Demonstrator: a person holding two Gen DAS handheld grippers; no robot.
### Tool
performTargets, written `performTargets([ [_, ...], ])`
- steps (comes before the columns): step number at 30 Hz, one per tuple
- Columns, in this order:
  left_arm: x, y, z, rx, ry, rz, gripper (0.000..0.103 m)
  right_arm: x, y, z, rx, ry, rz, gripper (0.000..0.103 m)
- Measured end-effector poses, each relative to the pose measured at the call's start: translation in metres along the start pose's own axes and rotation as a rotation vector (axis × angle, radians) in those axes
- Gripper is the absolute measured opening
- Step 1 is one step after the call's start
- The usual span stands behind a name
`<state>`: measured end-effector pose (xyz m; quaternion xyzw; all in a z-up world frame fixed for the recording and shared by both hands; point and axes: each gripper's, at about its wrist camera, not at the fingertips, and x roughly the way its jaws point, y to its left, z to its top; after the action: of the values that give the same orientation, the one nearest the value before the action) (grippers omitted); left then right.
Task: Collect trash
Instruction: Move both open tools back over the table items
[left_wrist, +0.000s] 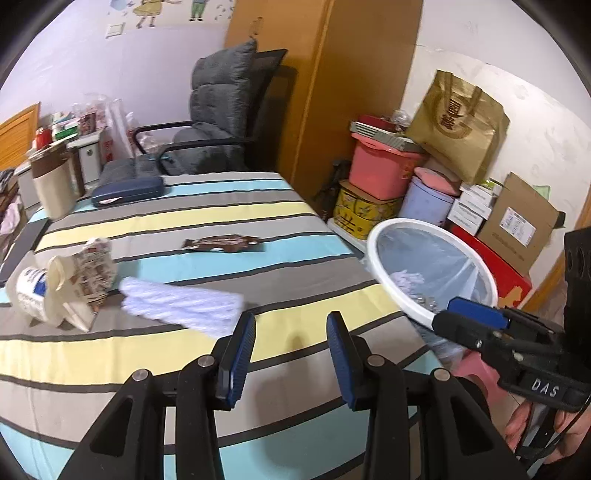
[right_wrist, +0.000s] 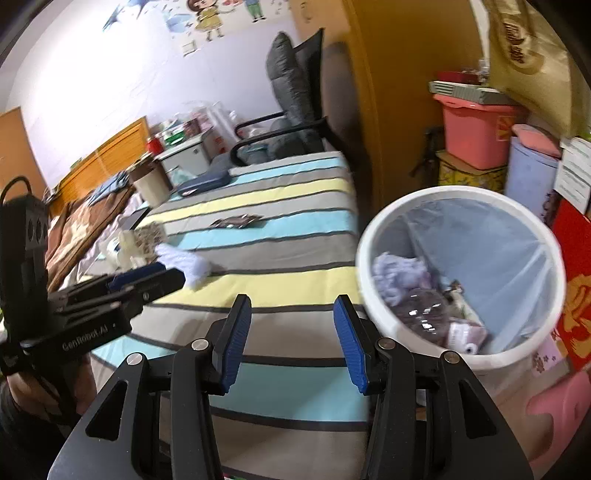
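On the striped bedspread (left_wrist: 207, 218) lie a white crumpled tissue (left_wrist: 181, 306), a brown wrapper (left_wrist: 221, 243), a tipped paper cup (left_wrist: 31, 291) and crumpled printed paper (left_wrist: 96, 269). My left gripper (left_wrist: 291, 319) hovers open over the bed just right of the tissue, nothing between its fingers. My right gripper (right_wrist: 292, 301) is open and empty above the bed's edge, left of the white trash bin (right_wrist: 369, 295). The bag-lined bin holds crumpled tissue (right_wrist: 399, 273) and other scraps. Each gripper shows in the other's view: the right gripper (left_wrist: 448, 314), the left gripper (right_wrist: 170, 273).
A blue case (left_wrist: 127, 190) and a beige container (left_wrist: 55, 184) sit at the bed's far end, a grey chair (left_wrist: 214, 122) behind. Stacked boxes, a pink tub (left_wrist: 380, 166) and a gold bag (left_wrist: 458, 125) crowd the wall behind the bin. A pink stool (right_wrist: 561, 406) stands below it.
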<state>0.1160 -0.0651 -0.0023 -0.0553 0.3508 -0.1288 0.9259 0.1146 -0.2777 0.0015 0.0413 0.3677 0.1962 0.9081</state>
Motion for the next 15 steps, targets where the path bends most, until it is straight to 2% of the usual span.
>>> performTargets([
  [6,-0.006,0.024,-0.010,-0.032,0.011,0.042,0.040,0.013,0.012,-0.001,-0.008,0.044,0.056,0.049],
  [15,-0.017,0.062,-0.020,-0.073,0.012,0.112,0.040,0.033,0.037,0.002,-0.090,0.097,0.099,0.049],
])
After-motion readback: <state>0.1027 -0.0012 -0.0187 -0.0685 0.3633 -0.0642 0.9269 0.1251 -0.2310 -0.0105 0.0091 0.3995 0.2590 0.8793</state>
